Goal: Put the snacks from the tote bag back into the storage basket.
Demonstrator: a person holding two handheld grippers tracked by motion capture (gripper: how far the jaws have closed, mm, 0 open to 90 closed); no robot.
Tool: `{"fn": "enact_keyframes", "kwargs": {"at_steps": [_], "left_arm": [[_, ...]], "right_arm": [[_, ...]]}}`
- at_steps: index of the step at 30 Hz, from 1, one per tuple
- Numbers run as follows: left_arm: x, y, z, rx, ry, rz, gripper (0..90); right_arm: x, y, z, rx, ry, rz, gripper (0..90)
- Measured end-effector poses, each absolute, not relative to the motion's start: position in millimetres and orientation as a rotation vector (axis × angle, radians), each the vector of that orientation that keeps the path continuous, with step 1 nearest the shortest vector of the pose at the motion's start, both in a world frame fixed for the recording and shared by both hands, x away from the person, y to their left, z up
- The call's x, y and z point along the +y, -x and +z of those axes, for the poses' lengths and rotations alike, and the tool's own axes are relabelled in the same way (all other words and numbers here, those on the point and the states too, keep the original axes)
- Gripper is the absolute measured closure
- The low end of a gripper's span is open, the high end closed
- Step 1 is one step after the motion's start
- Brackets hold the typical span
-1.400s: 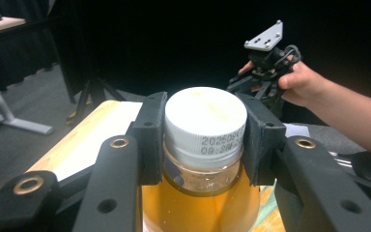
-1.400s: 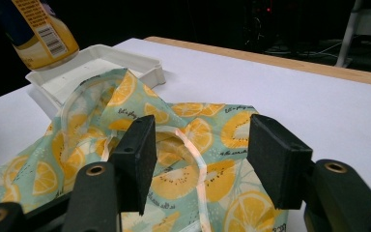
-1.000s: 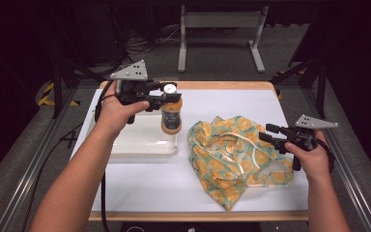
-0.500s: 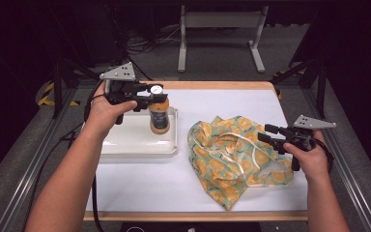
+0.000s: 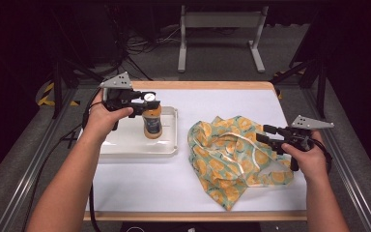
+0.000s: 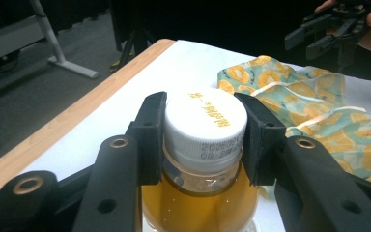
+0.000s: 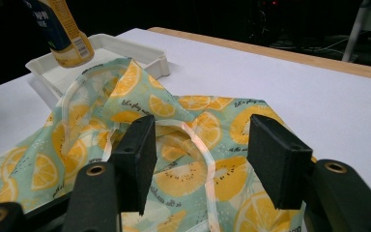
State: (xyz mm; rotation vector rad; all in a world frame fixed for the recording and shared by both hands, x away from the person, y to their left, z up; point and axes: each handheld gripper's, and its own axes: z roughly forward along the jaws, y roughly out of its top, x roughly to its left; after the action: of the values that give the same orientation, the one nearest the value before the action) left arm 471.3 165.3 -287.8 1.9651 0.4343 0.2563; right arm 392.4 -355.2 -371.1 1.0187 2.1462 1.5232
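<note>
At the lower right of the high view, the right gripper hovered with jaws apart over the crumpled green cloth bag printed with orange slices. Farther back, left of centre, the left gripper was clamped on the white cap of an amber plastic bottle, upright in the shallow white plastic tray.

The left claw, clamped on the bottle, has carried it leftward from the tray's right edge to over its middle. The bottle has also sunk lower, towards the tray's floor.
</note>
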Motion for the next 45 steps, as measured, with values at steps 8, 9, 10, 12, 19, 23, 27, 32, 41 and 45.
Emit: {"fn": "enact_keyframes", "kwargs": {"at_steps": [8, 9, 10, 12, 19, 23, 27, 32, 41, 45], "left_arm": [[161, -469, -300, 0.390, -1.965, 0.209, 58.3], [160, -469, -302, 0.388, -1.964, 0.204, 58.3], [160, -469, -305, 0.386, -1.966, 0.194, 58.2], [159, -468, -310, 0.383, -1.977, 0.178, 58.3], [156, -471, -316, 0.378, -2.012, 0.155, 58.2], [154, -473, -320, 0.380, -2.011, 0.146, 58.2], [151, -475, -324, 0.376, -2.028, 0.136, 58.1], [148, -476, -328, 0.370, -2.039, 0.113, 58.0], [147, -475, -335, 0.376, -2.057, 0.120, 57.9], [146, -473, -336, 0.371, -2.067, 0.126, 57.9]], "right_arm": [[-353, -393, -372, 2.154, -1.016, 1.520, 44.6], [-353, -393, -372, 2.154, -1.016, 1.520, 44.6], [-353, -393, -372, 2.154, -1.015, 1.520, 44.5], [-353, -393, -372, 2.154, -1.014, 1.520, 44.5], [-353, -394, -373, 2.161, -1.019, 1.516, 44.4], [-351, -394, -374, 2.170, -1.013, 1.508, 44.2], [-350, -395, -375, 2.177, -1.013, 1.505, 43.9], [-350, -394, -375, 2.178, -1.016, 1.505, 43.9], [-350, -395, -375, 2.183, -1.014, 1.503, 43.9], [-350, -395, -375, 2.182, -1.016, 1.507, 43.7]]}}
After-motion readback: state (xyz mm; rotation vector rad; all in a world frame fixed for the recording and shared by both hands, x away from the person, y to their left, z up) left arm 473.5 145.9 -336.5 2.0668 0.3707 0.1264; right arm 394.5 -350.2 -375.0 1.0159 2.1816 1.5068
